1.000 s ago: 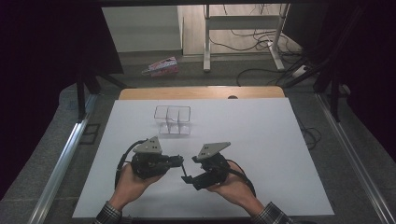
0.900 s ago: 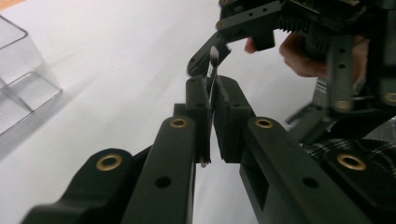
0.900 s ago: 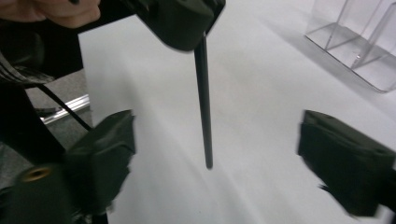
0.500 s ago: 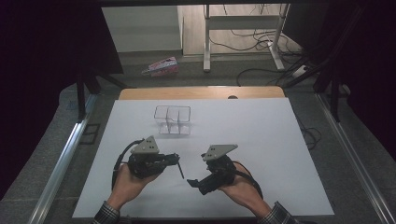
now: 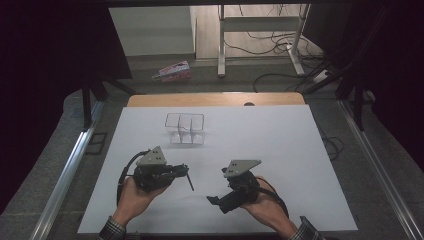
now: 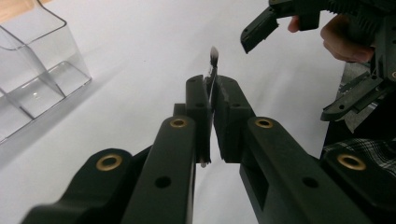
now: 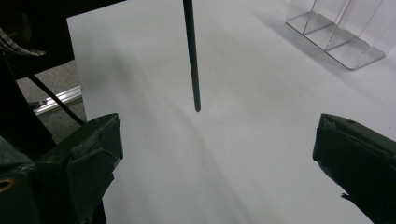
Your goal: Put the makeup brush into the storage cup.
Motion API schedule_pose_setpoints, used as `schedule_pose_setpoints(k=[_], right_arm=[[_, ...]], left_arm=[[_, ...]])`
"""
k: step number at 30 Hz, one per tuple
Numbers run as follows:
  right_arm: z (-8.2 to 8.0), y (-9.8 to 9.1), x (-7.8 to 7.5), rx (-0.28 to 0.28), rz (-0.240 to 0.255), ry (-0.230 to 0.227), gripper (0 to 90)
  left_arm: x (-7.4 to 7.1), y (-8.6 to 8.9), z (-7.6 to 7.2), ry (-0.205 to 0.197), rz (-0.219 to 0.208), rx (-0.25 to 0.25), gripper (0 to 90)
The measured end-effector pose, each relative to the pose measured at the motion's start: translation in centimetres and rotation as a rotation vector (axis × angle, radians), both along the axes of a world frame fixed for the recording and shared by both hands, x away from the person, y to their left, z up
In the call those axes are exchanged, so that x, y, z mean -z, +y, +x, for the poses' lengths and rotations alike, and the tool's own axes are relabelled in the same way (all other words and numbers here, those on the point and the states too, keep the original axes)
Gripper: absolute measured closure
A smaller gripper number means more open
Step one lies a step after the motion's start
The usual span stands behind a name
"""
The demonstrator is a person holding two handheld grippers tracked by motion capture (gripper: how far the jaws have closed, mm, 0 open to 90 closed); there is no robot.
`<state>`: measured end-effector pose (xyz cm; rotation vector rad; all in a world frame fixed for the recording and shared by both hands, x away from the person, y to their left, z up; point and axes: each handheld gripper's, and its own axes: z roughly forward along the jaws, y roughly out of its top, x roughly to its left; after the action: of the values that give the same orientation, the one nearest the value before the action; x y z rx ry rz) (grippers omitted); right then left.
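Note:
A thin brush with a dark handle (image 5: 189, 180) and a pale bristle tip (image 6: 214, 52) is clamped between the jaws of my left gripper (image 5: 184, 171), which is shut on it (image 6: 212, 88). The handle slants down toward the white table. My right gripper (image 5: 218, 196) is beside it to the right, held apart from the brush. Its jaws have just been opening and now stand wide with nothing between them (image 7: 215, 140). In the right gripper view the brush handle (image 7: 191, 56) hangs ahead of the open jaws.
A clear plastic organizer with compartments (image 5: 185, 129) stands on the white table sheet (image 5: 280, 140) beyond both grippers, and nothing shows inside it. A wooden table edge (image 5: 215, 99) lies behind the sheet. On the floor past it are cables and a coloured packet (image 5: 174, 71).
The right gripper has drawn back a little from the brush, toward the right and the near edge, and its jaws have opened wider. The left gripper has kept still.

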<state>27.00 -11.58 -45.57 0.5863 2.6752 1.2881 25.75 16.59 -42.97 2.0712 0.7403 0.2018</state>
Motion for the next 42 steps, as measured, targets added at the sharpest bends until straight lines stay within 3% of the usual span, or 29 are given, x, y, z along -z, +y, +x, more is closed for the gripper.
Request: schedule_pose_setpoints(k=[13, 20, 35, 42], right_arm=[[-0.1, -2.6, 0.3, 0.054, -0.021, -0.016, 1.5], [-0.2, -4.0, 0.7, 0.093, -0.073, -0.028, 2.0], [0.1, -7.6, 0.9, 0.192, -0.083, -0.027, 2.5], [-0.3, -9.4, 0.9, 0.233, -0.085, -0.052, 2.2]], left_arm=[[0.2, 1.8, 0.1, 0.003, -0.003, -0.060, 85.7], [0.4, 2.4, 0.2, 0.001, 0.000, -0.086, 85.7], [0.5, 3.6, 0.4, 0.008, -0.005, -0.121, 85.6], [0.6, 3.9, 0.5, 0.010, -0.008, -0.141, 85.6]])
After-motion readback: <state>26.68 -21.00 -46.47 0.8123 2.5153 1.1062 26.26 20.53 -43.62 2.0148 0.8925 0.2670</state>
